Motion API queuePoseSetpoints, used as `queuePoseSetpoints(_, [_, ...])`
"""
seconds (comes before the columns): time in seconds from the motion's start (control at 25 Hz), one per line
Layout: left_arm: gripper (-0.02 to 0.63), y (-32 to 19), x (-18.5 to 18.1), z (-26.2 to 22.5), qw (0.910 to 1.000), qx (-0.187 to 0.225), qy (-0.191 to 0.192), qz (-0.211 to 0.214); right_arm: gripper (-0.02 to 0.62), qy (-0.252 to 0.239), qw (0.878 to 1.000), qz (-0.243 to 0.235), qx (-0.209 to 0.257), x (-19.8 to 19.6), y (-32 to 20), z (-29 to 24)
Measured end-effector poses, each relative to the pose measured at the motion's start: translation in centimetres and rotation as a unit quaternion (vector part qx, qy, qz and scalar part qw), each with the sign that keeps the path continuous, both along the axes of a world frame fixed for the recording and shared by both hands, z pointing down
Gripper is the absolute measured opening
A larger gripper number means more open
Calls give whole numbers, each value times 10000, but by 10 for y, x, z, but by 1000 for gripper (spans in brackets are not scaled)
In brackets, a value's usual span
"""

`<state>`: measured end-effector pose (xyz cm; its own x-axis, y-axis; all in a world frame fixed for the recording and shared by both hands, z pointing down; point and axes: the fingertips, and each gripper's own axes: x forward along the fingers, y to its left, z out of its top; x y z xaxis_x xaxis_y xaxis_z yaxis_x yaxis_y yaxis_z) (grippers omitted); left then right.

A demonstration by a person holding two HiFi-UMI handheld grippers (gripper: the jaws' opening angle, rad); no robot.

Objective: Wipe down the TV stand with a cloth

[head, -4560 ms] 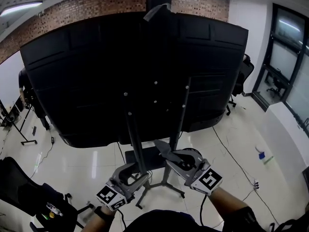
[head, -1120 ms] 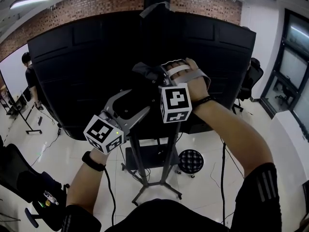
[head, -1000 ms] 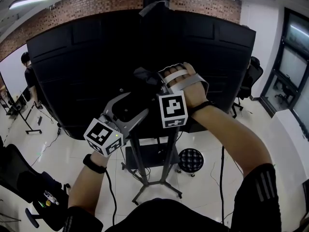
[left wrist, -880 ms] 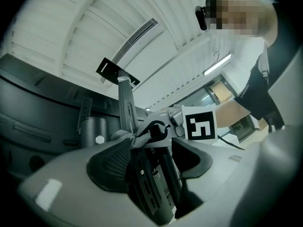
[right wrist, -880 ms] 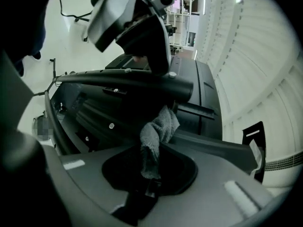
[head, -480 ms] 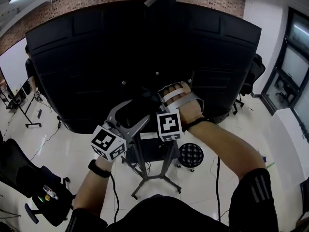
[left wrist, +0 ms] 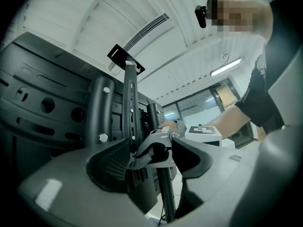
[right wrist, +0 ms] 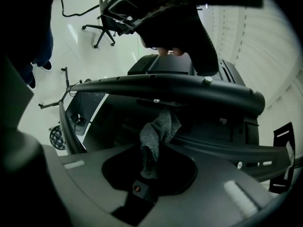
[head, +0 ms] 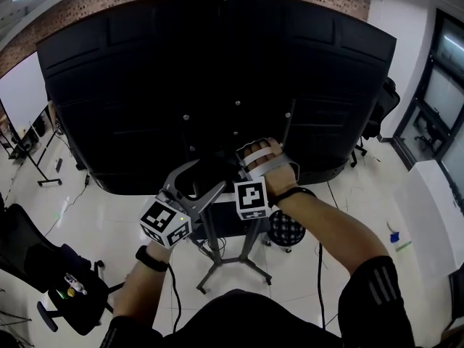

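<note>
Behind TV [head: 130, 78] — left hand-held gripper [left wrist: 152, 156] agape, right hand-held gripper [right wrist: 150, 167] pinching one cloth [right wrist: 158, 131].

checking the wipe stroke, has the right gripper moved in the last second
Yes. The right gripper has come down: its marker cube was well above the bottom edge of the TV and now sits about level with it.

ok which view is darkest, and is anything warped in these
Right gripper view is darkest: the grey cloth barely emerges from shadow. Left gripper view is brighter, its edges fisheye-bent and vignetted. Head view bows the black TV back outward.
</note>
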<state>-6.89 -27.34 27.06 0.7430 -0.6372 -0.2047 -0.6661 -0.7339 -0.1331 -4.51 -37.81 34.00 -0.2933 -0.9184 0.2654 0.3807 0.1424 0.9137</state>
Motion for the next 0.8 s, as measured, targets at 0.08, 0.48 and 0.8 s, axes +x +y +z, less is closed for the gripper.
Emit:
queuePoseSetpoints(0.08, [301,1,0,6,10000,-57,1,-2,63,-13,10000,-1,-92,-2,0,12])
queuePoseSetpoints(0.48, [301,6,5,27,9996,-292,6,5,63,-79,9983,99,-573,1,0,59])
queuePoseSetpoints(0.8, [301,8,12,32,9993,-366,36,12,66,-1648,9786,-629,-1064,-9,39,25])
